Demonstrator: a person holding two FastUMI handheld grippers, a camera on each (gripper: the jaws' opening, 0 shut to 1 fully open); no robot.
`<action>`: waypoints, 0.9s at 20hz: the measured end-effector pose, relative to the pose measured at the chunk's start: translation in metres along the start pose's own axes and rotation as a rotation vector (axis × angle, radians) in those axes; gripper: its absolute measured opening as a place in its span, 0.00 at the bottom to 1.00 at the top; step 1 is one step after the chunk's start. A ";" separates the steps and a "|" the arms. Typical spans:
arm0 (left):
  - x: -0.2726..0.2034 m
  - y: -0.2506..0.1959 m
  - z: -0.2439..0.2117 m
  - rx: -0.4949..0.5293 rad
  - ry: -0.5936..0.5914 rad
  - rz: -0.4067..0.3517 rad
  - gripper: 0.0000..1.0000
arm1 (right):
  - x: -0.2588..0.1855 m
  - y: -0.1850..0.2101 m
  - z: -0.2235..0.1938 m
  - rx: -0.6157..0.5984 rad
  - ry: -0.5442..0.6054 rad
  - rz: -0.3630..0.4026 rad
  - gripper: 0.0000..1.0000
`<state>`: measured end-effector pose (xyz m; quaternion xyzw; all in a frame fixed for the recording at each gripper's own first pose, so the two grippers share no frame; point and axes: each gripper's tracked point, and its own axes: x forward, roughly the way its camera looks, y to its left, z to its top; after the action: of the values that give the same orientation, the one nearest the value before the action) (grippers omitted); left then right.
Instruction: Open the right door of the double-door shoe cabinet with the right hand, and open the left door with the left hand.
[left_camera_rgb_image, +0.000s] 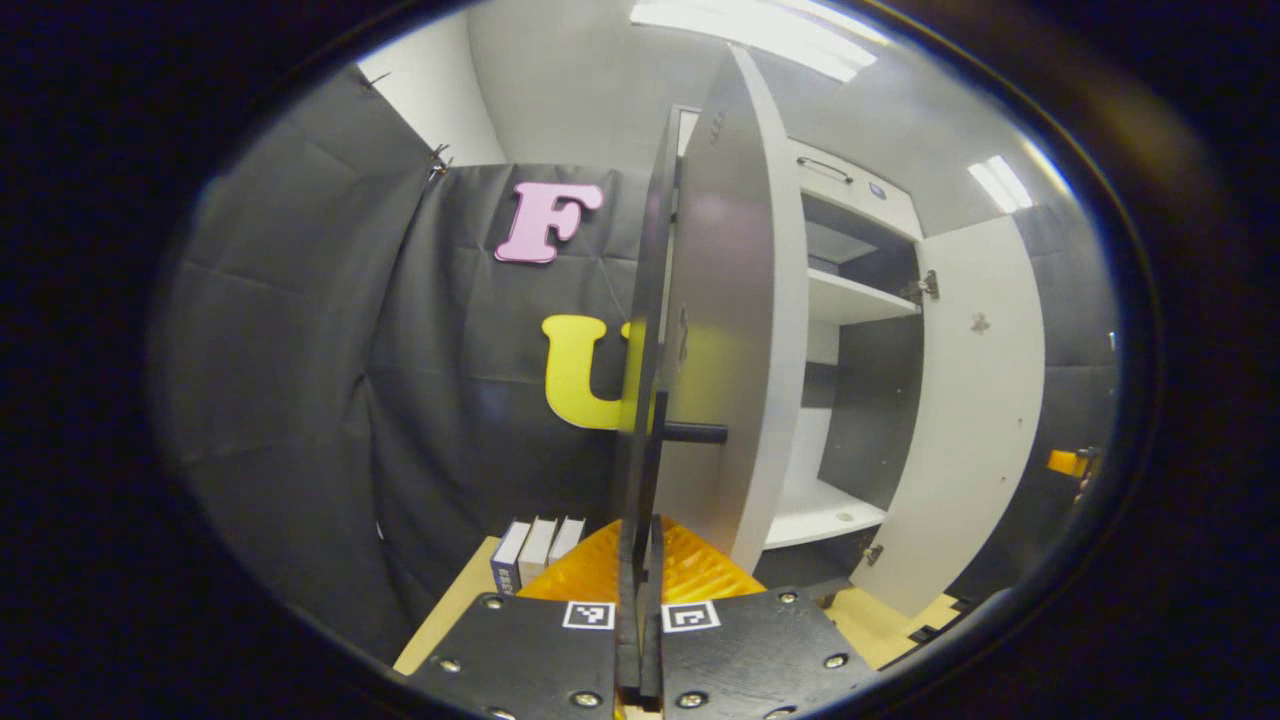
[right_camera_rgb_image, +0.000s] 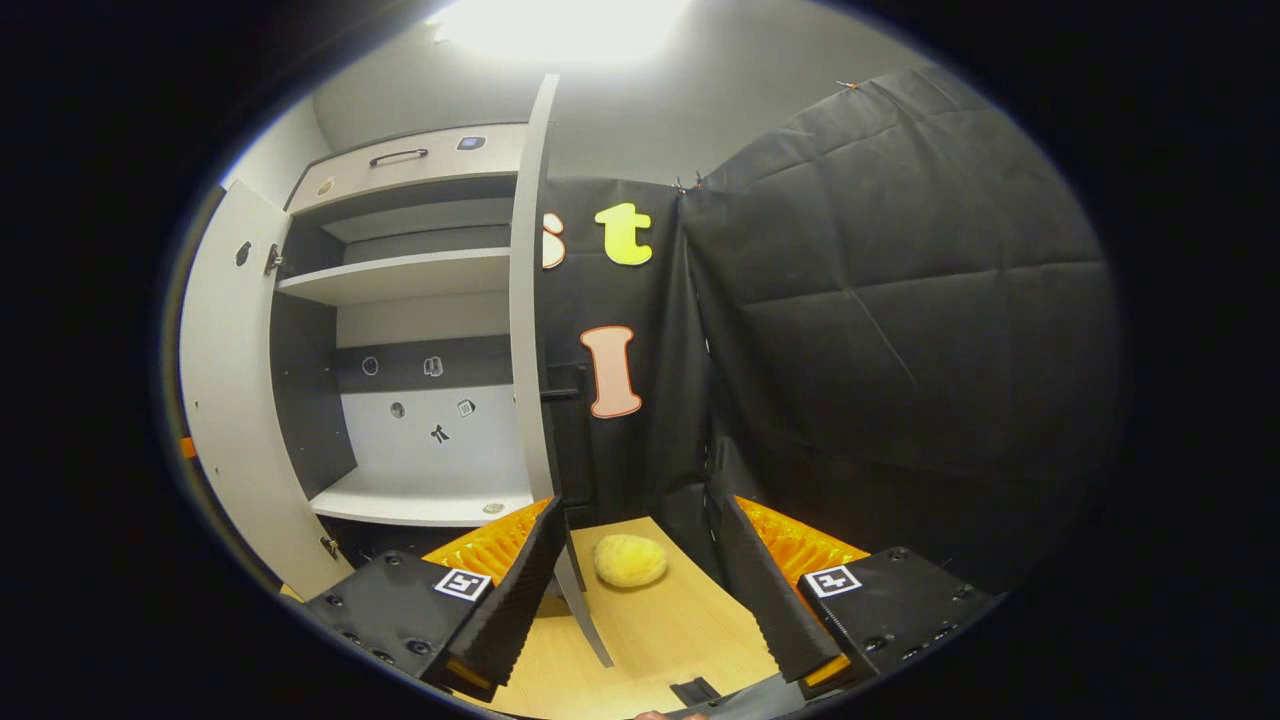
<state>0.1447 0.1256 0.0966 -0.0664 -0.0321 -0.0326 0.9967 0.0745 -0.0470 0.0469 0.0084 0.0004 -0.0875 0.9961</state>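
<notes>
The shoe cabinet (left_camera_rgb_image: 850, 300) stands with both doors swung out. In the left gripper view the left door (left_camera_rgb_image: 740, 300) is seen almost edge-on, and my left gripper (left_camera_rgb_image: 640, 610) is shut on its black vertical handle (left_camera_rgb_image: 648, 470). The right door (left_camera_rgb_image: 970, 400) hangs open beyond it. In the right gripper view the right door (right_camera_rgb_image: 528, 300) is edge-on, with its black handle (right_camera_rgb_image: 565, 430) on the outer side. My right gripper (right_camera_rgb_image: 640, 600) is open; the door's lower edge runs between its fingers, near the left finger (right_camera_rgb_image: 515, 590), and is not pressed. The left door (right_camera_rgb_image: 230, 400) stands open at far left.
The cabinet's shelves (right_camera_rgb_image: 400, 275) are bare. A yellow rounded lump (right_camera_rgb_image: 630, 560) lies on the wooden table (right_camera_rgb_image: 660, 630) just past the right fingers. Three upright books (left_camera_rgb_image: 535, 550) stand left of the left door. Black cloth walls close in both sides.
</notes>
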 end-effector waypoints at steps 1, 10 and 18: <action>-0.005 0.000 0.004 -0.017 -0.002 -0.011 0.02 | 0.001 0.001 0.002 0.006 -0.002 0.006 0.98; -0.057 0.013 0.026 -0.041 -0.009 0.061 0.02 | 0.004 0.044 0.009 -0.001 -0.008 0.102 0.98; -0.078 -0.034 0.022 -0.023 -0.067 0.040 0.56 | 0.001 0.082 0.001 0.009 0.022 0.171 0.98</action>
<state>0.0637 0.0998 0.1178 -0.0796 -0.0637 -0.0107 0.9947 0.0898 0.0333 0.0492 0.0136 0.0105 -0.0023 0.9998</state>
